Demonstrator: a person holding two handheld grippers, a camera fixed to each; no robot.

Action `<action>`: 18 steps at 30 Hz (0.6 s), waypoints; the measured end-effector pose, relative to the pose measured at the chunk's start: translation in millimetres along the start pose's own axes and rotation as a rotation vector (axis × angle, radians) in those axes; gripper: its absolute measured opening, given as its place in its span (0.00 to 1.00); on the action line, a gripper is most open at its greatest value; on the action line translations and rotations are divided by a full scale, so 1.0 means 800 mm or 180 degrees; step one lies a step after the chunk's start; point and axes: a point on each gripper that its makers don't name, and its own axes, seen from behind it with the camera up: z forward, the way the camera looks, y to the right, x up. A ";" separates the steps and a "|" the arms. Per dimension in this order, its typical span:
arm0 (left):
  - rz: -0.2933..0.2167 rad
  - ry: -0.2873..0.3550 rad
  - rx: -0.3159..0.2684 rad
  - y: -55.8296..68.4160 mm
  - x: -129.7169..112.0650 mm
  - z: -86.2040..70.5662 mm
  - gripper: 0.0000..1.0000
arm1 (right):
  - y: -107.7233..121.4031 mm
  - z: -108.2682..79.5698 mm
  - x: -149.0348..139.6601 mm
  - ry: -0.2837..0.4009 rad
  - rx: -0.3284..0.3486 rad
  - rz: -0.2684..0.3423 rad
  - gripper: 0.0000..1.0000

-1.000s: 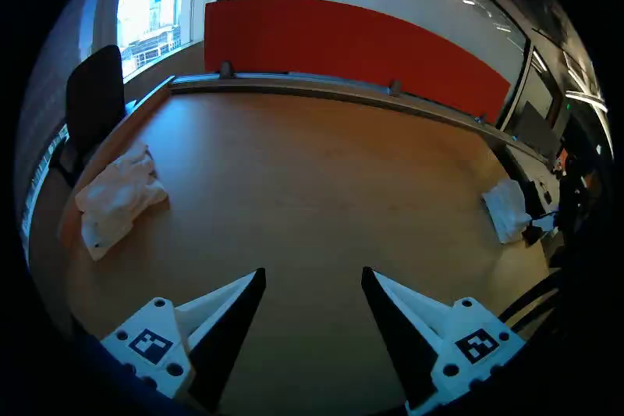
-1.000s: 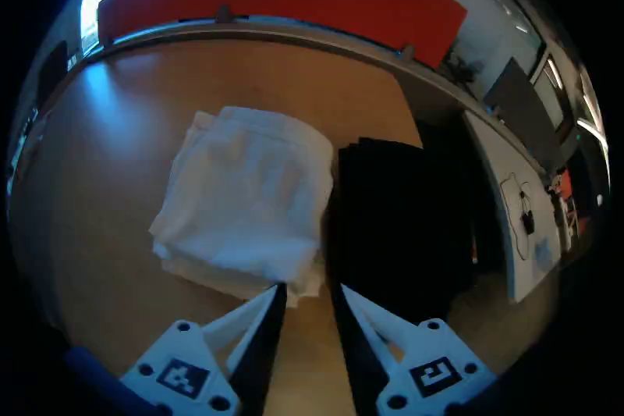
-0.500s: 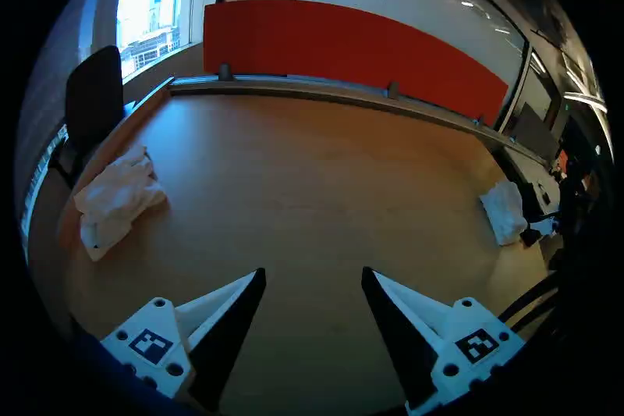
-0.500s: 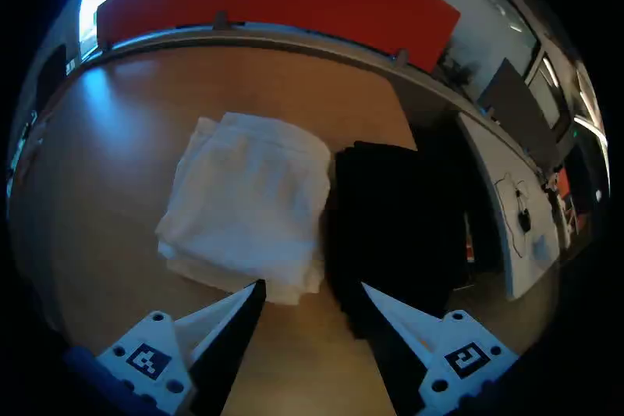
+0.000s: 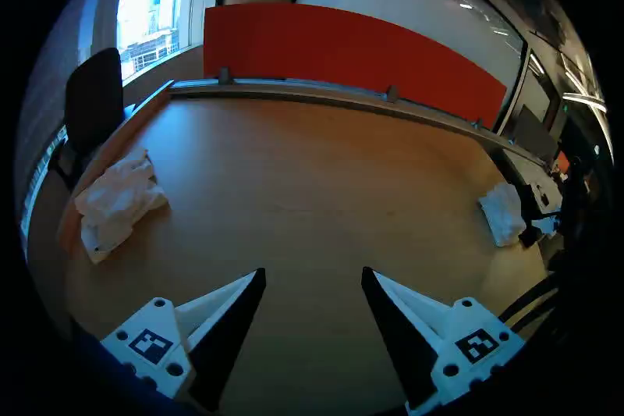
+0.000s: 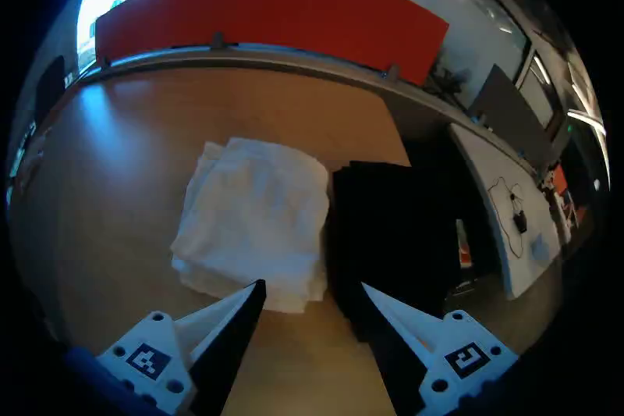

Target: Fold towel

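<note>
In the left gripper view, the left gripper was wide open and empty above the near edge of the wooden table. A crumpled towel lay at the table's left edge and a folded towel at its right edge. In the right gripper view, the right gripper was wide open too, its 2 fingers just before the folded towel, beside a black object.
</note>
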 end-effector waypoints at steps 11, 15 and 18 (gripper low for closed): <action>0.0024 0.0025 -0.0015 0.003 0.003 -0.001 0.91 | -0.008 -0.026 0.046 0.0673 -0.0105 0.0258 0.84; 0.0031 0.0039 -0.0017 0.003 0.004 -0.003 0.91 | -0.006 -0.039 0.062 0.0933 -0.0170 0.0345 0.84; 0.0034 0.0047 -0.0023 0.003 0.005 -0.003 0.91 | -0.008 -0.047 0.072 0.1078 -0.0194 0.0391 0.84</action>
